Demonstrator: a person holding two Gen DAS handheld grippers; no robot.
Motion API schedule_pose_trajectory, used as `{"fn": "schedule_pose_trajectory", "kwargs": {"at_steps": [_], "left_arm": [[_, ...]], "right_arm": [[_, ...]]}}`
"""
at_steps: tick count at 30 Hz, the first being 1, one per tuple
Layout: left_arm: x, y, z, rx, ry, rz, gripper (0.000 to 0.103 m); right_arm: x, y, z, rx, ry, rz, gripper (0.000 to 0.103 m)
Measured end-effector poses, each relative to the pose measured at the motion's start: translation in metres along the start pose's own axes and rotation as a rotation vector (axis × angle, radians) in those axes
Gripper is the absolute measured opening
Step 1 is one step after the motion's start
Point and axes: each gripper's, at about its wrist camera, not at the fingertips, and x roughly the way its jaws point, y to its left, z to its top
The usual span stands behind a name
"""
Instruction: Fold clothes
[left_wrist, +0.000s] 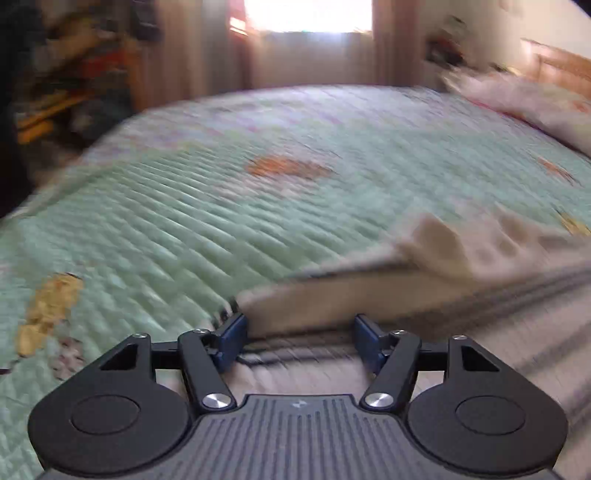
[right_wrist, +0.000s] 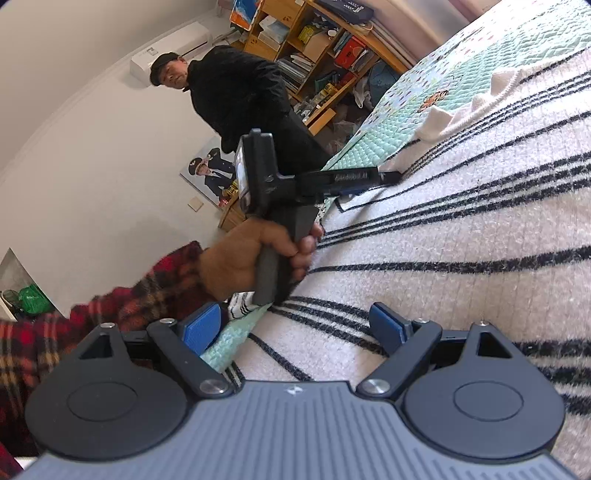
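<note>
While both tongs gape, striped sweater lies beneath.

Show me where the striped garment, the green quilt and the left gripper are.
striped garment (right_wrist: 461, 240), right wrist view, on its white knit between black stripes.
green quilt (left_wrist: 184, 221), left wrist view, on its bare quilted top.
left gripper (left_wrist: 301, 341), left wrist view, midway between its blue fingertips.

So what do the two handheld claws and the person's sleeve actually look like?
Each claw has black arms on silver pivot screws, round black housings and a ribbed grey body bearing a small pale mark. The left claw and right claw carry blue pads. The left hand grips a dark grey handle; its sleeve is red, black and yellow plaid.
</note>
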Motion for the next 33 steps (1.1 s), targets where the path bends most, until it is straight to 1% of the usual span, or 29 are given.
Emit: {"fn": "schedule_pose_trajectory", "kwargs": {"at_steps": [2, 3, 4, 5, 6, 7, 8, 9, 10, 11, 12, 13, 14, 15, 16, 17, 18, 19, 21, 22, 23, 24, 25, 26, 27, 29, 30, 32, 33], "left_arm": [[-0.004, 0.015, 0.008, -0.107, -0.022, -0.004, 0.064], [-0.01, 0.021, 0.012, -0.164, -0.041, -0.046, 0.062], [-0.016, 0.022, 0.013, -0.192, -0.06, -0.094, 0.062], [-0.023, 0.021, 0.013, -0.212, -0.079, -0.142, 0.068], [-0.029, 0.021, 0.013, -0.232, -0.097, -0.19, 0.081], [-0.036, 0.021, 0.012, -0.252, -0.116, -0.238, 0.087], [-0.033, 0.014, 0.009, -0.211, -0.085, -0.226, 0.093], [-0.017, 0.001, 0.003, -0.13, -0.008, -0.151, 0.093], [0.002, -0.01, -0.007, -0.043, 0.09, -0.049, 0.092], [0.007, -0.016, -0.012, -0.014, 0.094, -0.001, 0.1], [0.008, -0.021, -0.015, -0.001, 0.069, 0.03, 0.101], [0.007, -0.027, -0.012, 0.001, 0.071, 0.058, 0.101], [0.003, -0.035, -0.007, -0.001, 0.07, 0.096, 0.096], [-0.003, -0.049, 0.0, 0.028, 0.046, 0.088, 0.083], [-0.01, -0.065, 0.007, 0.067, 0.015, 0.066, 0.08], [-0.017, -0.081, 0.013, 0.106, -0.016, 0.043, 0.08], [-0.024, -0.097, 0.02, 0.145, -0.046, 0.021, 0.083], [-0.029, -0.116, 0.027, 0.195, -0.051, -0.06, 0.085], [-0.04, -0.16, 0.038, 0.303, -0.027, -0.255, 0.092], [-0.036, -0.181, 0.042, 0.356, 0.002, -0.325, 0.095], [-0.03, -0.201, 0.045, 0.409, 0.032, -0.388, 0.098], [-0.017, -0.217, 0.042, 0.457, 0.071, -0.403, 0.098], [-0.002, -0.233, 0.035, 0.504, 0.112, -0.403, 0.098], [0.019, -0.242, 0.029, 0.545, 0.165, -0.358, 0.103], [0.032, -0.242, 0.03, 0.501, 0.169, -0.354, 0.103], [0.036, -0.243, 0.039, 0.439, 0.153, -0.302, 0.103], [0.036, -0.245, 0.044, 0.412, 0.145, -0.271, 0.1], [0.023, -0.241, 0.047, 0.41, 0.059, -0.214, 0.092], [0.014, -0.227, 0.05, 0.393, 0.019, -0.191, 0.093]], "right_arm": [[0.0, 0.0, 0.0, 0.002, -0.001, 0.002, 0.088], [0.0, 0.0, 0.0, 0.002, 0.0, 0.002, 0.088], [0.0, 0.0, 0.0, 0.002, 0.0, 0.002, 0.088], [0.0, -0.001, -0.001, 0.003, 0.0, 0.002, 0.088], [0.0, -0.001, -0.001, 0.003, 0.0, 0.002, 0.088], [0.0, -0.001, -0.001, 0.003, 0.001, 0.002, 0.088], [-0.001, -0.001, -0.001, 0.003, 0.001, 0.002, 0.088], [-0.001, -0.002, -0.001, 0.003, 0.001, 0.002, 0.088], [-0.001, -0.002, 0.0, 0.005, 0.001, 0.004, 0.088], [-0.001, -0.003, 0.0, 0.009, -0.001, 0.007, 0.088], [-0.001, -0.004, 0.001, 0.015, -0.003, 0.013, 0.088], [-0.002, -0.005, 0.001, 0.022, -0.006, 0.019, 0.088], [-0.003, -0.007, 0.001, 0.031, -0.011, 0.027, 0.088], [-0.004, -0.008, 0.002, 0.038, -0.013, 0.033, 0.088], [-0.004, -0.01, 0.002, 0.045, -0.016, 0.039, 0.088], [-0.005, -0.01, 0.002, 0.049, -0.017, 0.041, 0.088], [-0.005, -0.011, 0.003, 0.052, -0.019, 0.044, 0.088], [-0.005, -0.011, 0.003, 0.055, -0.02, 0.046, 0.088], [-0.005, -0.011, 0.003, 0.054, -0.019, 0.046, 0.088], [-0.005, -0.011, 0.003, 0.056, -0.019, 0.051, 0.089], [-0.005, -0.012, 0.004, 0.058, -0.019, 0.056, 0.09], [-0.005, -0.012, 0.004, 0.06, -0.019, 0.061, 0.09], [-0.005, -0.013, 0.004, 0.062, -0.019, 0.066, 0.091], [-0.006, -0.014, 0.004, 0.068, -0.021, 0.075, 0.091], [-0.006, -0.016, 0.005, 0.075, -0.023, 0.084, 0.091], [-0.008, -0.021, 0.006, 0.101, -0.029, 0.108, 0.091], [-0.009, -0.024, 0.006, 0.115, -0.035, 0.121, 0.091], [-0.009, -0.026, 0.006, 0.126, -0.037, 0.131, 0.091], [-0.009, -0.025, 0.007, 0.122, -0.034, 0.127, 0.091]]}}
